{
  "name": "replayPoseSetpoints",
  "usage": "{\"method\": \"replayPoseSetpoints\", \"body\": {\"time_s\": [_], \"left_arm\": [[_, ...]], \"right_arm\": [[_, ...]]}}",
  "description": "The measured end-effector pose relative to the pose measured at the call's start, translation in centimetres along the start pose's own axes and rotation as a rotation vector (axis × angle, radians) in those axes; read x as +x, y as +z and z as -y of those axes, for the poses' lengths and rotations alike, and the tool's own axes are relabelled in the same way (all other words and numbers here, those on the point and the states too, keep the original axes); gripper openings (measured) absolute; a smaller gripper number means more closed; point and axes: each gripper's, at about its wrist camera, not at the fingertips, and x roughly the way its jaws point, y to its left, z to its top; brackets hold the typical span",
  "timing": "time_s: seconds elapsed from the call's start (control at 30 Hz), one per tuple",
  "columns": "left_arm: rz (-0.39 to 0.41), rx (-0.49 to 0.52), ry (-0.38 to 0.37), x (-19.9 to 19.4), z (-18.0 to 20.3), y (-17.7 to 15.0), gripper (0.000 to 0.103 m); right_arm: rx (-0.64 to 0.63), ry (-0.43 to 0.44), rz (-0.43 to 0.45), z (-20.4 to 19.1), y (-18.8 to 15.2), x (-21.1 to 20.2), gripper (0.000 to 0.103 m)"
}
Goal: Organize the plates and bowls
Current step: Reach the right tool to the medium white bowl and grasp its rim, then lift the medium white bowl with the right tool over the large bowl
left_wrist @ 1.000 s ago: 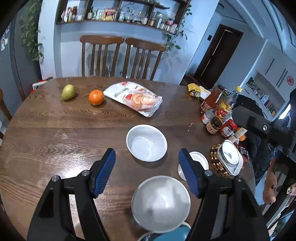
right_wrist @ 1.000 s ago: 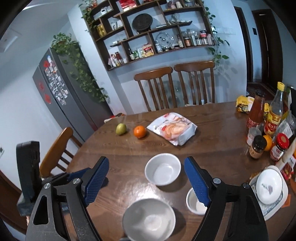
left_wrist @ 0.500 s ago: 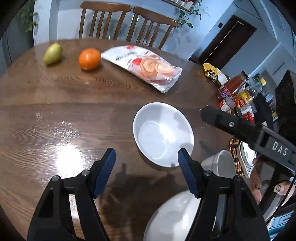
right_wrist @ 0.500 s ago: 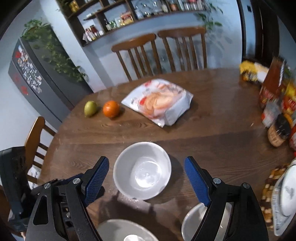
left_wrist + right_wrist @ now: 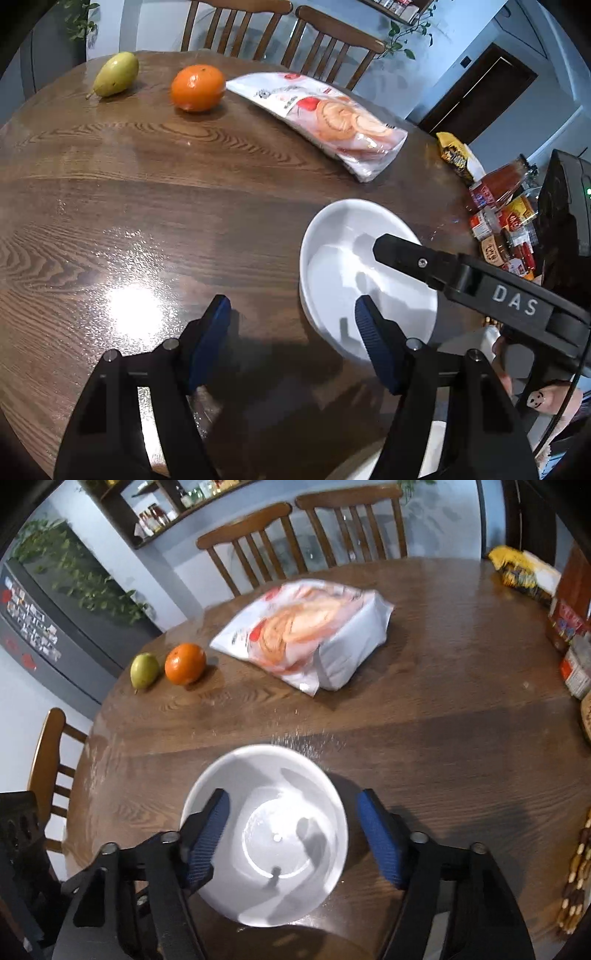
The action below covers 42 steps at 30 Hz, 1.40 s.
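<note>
A white bowl [image 5: 343, 258] [image 5: 266, 834] stands upright on the brown wooden table [image 5: 147, 206]. My left gripper [image 5: 291, 325] hangs low at the bowl's near left side. One blue pad is over the bowl's inside, the other over bare table, so the rim lies between the jaws, and I see no press. My right gripper [image 5: 291, 830] reaches over the same bowl. Its jaws are closing with most of the bowl between them; the left pad is over the left rim, the right pad just outside the right rim. Its black finger [image 5: 424, 262] crosses the bowl.
A pear [image 5: 116, 75], an orange [image 5: 197, 92] and a snack bag [image 5: 325, 122] lie at the far side. Bottles and jars [image 5: 498, 221] crowd the right edge beside a beaded mat [image 5: 580, 860]. Two chairs [image 5: 295, 539] stand behind. A hand [image 5: 546, 398] holds the right gripper.
Both grippers have sunk toward the table and closed in on the far white bowl. The right jaws have narrowed around it. The nearer bowls have slipped out of view.
</note>
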Motion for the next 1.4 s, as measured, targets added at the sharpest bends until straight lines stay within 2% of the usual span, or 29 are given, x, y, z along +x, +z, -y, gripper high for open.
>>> {"method": "replayPoseSetpoints", "body": {"time_s": [0.07, 0.13, 0.23, 0.4, 0.47, 0.6, 0.9, 1.2, 1.4], "left_arm": [[-0.013, 0.004, -0.012, 0.2, 0.0, -0.1, 0.064], [-0.013, 0.022, -0.012, 0.3, 0.3, -0.2, 0.058], [-0.020, 0.026, -0.004, 0.6, 0.2, -0.3, 0.045], [-0.037, 0.013, -0.025, 1.1, 0.0, -0.2, 0.038], [-0.038, 0.016, -0.026, 1.1, 0.1, -0.2, 0.036], [-0.042, 0.037, -0.037, 1.0, 0.7, -0.5, 0.037], [-0.013, 0.079, 0.003, 0.0, 1.4, -0.5, 0.035], [0.071, 0.107, 0.001, -3.7, 2.2, -0.5, 0.036], [0.115, 0.139, 0.002, -6.2, 3.3, -1.3, 0.036]], "right_arm": [[-0.001, -0.014, -0.011, 0.0, -0.1, 0.5, 0.056], [-0.010, -0.030, -0.018, -0.1, -0.1, 1.0, 0.054], [-0.021, -0.042, -0.028, -0.2, -0.2, 1.6, 0.048], [-0.027, -0.028, -0.061, -0.4, -0.5, 2.6, 0.047], [-0.042, -0.042, -0.060, -0.6, -0.6, 2.6, 0.047], [-0.050, -0.011, -0.063, -0.9, -0.6, 2.5, 0.045], [-0.084, -0.017, -0.062, -2.1, -0.8, 2.2, 0.044], [-0.123, 0.011, 0.000, -3.5, -1.1, -0.8, 0.044], [-0.150, 0.000, 0.077, -5.0, -1.9, -3.7, 0.044]]}}
